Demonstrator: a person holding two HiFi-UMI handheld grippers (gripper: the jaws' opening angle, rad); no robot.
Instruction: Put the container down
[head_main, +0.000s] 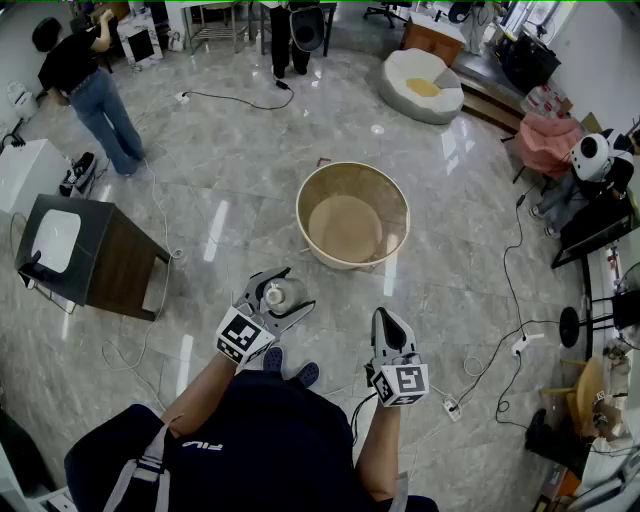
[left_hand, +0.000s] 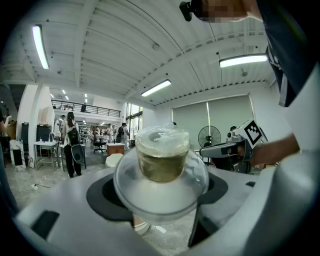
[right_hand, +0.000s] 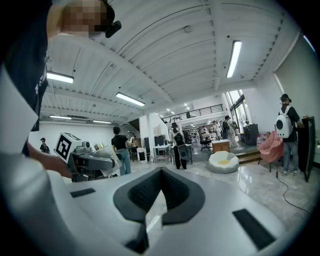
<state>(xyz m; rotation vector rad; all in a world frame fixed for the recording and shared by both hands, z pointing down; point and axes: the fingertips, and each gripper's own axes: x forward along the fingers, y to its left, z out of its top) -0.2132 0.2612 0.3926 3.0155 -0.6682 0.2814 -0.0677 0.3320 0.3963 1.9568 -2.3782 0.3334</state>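
The jaws of the left gripper (head_main: 270, 297) are spread wide and pressed on a clear round container (left_hand: 162, 165) with brownish contents. It is held in the air, close in front of the person. The jaws of the right gripper (right_hand: 159, 192) are pressed together, with nothing between them. A large round tub (head_main: 400, 200) stands just ahead on the tiled floor (head_main: 230, 230). The container is best kept level and lowered until its base is borne. Only then should the grip be eased, clear of the floor cables (head_main: 505, 270).
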